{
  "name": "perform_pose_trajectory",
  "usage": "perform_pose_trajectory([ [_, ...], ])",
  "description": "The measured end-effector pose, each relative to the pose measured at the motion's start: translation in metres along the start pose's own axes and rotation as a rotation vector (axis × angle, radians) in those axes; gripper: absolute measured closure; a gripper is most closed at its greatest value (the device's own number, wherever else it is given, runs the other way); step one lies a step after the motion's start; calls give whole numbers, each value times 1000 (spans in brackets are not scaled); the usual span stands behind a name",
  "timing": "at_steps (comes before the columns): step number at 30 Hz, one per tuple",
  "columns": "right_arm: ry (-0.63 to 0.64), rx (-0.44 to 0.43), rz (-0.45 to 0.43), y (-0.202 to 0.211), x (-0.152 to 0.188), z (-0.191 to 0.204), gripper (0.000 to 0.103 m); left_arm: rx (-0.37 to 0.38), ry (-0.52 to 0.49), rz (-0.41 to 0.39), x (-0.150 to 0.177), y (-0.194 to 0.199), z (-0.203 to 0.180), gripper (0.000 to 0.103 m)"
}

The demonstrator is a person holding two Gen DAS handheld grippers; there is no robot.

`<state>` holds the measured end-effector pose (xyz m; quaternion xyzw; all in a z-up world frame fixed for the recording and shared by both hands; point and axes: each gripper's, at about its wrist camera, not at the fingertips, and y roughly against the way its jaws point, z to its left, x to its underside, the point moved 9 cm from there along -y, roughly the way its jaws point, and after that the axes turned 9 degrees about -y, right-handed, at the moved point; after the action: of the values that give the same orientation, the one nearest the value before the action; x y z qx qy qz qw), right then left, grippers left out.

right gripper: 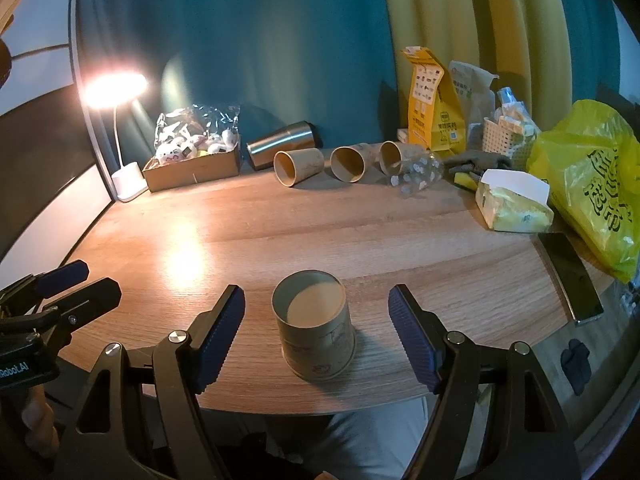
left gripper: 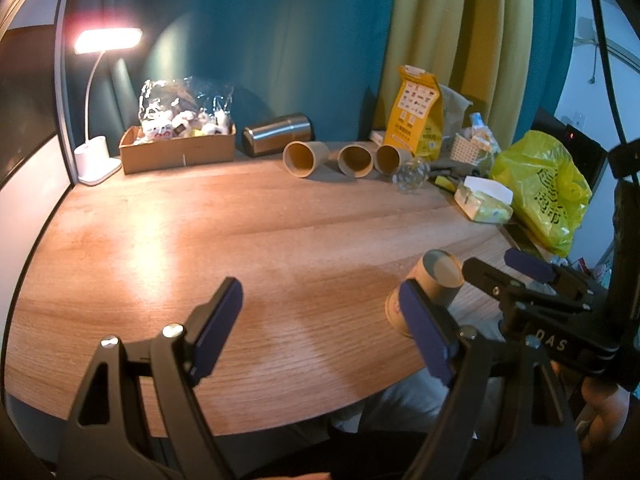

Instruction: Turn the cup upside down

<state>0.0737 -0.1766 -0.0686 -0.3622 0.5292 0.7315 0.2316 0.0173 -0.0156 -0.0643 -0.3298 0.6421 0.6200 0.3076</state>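
A tan paper cup [right gripper: 314,326] stands upside down on the wooden table [right gripper: 360,240] near its front edge, its flat base facing up. My right gripper [right gripper: 316,328] is open, its blue-padded fingers apart on either side of the cup without touching it. In the left wrist view the same cup [left gripper: 434,280] is at the right, partly behind my left gripper's right finger. My left gripper [left gripper: 324,332] is open and empty above the table's front. The right gripper [left gripper: 520,276] also shows there, beside the cup.
Three paper cups [right gripper: 298,166] and a steel tumbler [right gripper: 280,148] lie on their sides at the back. A cardboard box [right gripper: 192,168], a lit lamp [right gripper: 116,88], a yellow bag [right gripper: 592,184], a tissue pack [right gripper: 512,204] and a phone [right gripper: 570,276] line the back and right.
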Motion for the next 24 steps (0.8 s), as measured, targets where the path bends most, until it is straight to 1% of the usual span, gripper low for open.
perform_pose_trajectory([
  [24, -3, -2, 4, -1, 2, 0, 26, 2, 0, 6, 2, -3, 5, 21],
])
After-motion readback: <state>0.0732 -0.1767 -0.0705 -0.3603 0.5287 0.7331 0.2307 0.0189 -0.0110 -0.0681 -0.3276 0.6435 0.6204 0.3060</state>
